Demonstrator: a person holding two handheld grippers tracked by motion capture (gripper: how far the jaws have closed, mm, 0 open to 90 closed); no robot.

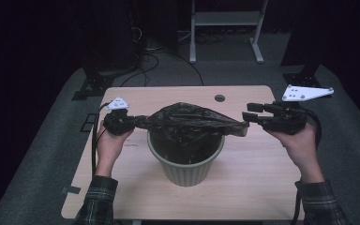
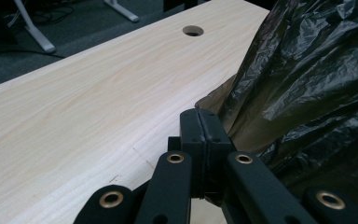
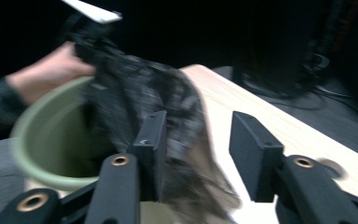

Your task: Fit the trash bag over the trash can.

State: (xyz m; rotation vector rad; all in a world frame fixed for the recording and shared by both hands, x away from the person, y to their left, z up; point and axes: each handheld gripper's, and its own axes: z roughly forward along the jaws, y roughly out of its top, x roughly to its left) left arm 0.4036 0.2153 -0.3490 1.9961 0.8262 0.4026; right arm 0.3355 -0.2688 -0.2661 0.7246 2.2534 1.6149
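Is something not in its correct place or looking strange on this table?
Yes. The black bag is not fitted over the bin rim; it hangs stretched above it. The left hand-held gripper pinches one end, while the right hand-held gripper stands open beside the other end.

Bin liner (image 3: 144,102) motion-blurred; bin (image 3: 51,140) interior hidden.

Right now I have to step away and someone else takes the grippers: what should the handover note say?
Left gripper: shut on the left edge of the black bag.
Right gripper: jaws apart, not pressing the bag, whose right edge hangs between them.
Bag: stretched over the green bin at mid-table, bottom hanging inside.
Done: bag placed in the bin.
Left: likely to fold the bag's edge over the bin's rim; regrip on the right.
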